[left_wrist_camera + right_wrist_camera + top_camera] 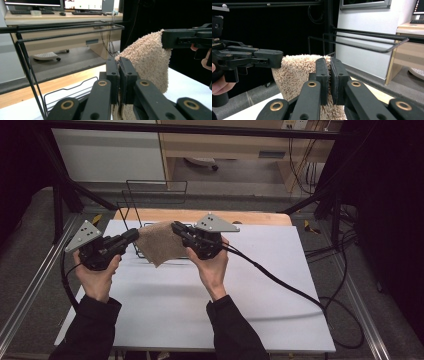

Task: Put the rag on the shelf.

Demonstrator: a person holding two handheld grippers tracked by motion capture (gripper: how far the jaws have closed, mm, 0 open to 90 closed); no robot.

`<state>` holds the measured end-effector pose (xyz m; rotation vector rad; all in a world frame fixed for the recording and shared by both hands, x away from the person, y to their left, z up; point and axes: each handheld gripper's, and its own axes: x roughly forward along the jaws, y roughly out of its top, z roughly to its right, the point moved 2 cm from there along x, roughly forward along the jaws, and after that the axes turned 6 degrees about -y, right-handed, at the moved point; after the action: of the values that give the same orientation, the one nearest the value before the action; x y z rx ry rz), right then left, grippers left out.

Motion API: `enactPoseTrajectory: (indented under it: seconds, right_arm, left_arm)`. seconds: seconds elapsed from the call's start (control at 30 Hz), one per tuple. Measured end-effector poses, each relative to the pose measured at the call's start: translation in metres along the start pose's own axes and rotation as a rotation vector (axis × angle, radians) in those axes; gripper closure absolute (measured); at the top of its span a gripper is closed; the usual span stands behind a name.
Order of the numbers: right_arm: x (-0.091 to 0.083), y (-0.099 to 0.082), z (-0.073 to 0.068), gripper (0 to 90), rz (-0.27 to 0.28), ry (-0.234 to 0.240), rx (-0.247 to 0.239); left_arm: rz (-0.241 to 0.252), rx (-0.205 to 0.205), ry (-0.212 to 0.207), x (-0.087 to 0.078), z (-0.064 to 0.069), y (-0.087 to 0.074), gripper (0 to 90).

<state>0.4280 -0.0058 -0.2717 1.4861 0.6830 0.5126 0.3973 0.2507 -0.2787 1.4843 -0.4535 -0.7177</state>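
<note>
The counter [200, 310] lay white under me, with a black wire rack [131, 212] standing at its far edge, about 11 o'clock from my hands. I had the towel [159, 246] off the counter, stretched between both claws just in front of the rack and sagging to a point at 6 o'clock. My left claw [134, 235] was clamped tight on the towel's left top corner, and my right claw [176, 227] was clamped just as tight on the right top corner; in each gripper view the pile showed pinched between the pads. I judged the grips shallow, near the edge only. If I pulled the claws apart too hard, a corner could slip out and the towel would swing down. The hanging point could also snag the rack's lower wires as I carried it over.
</note>
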Motion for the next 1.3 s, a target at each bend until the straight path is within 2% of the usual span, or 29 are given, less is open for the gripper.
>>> enactPoseTrajectory:
  seconds: [0.53,0.67,1.03,1.3]
  right_arm:
    - [0.01,0.017,0.0,85.9,0.043,-0.014,-0.002]
    - [0.013,0.021,0.001,86.0,0.049,-0.017,-0.003]
    - [0.024,0.038,0.0,86.0,0.076,-0.03,-0.018]
    - [0.031,0.047,0.002,86.0,0.095,-0.038,-0.012]
  left_arm:
    - [0.044,0.005,0.016,-0.001,-0.009,0.017,86.3]
    - [0.061,-0.008,0.013,0.0,-0.013,0.022,86.3]
    - [0.093,0.002,0.029,-0.001,-0.022,0.044,86.4]
    - [0.114,-0.006,0.031,-0.001,-0.029,0.052,86.4]
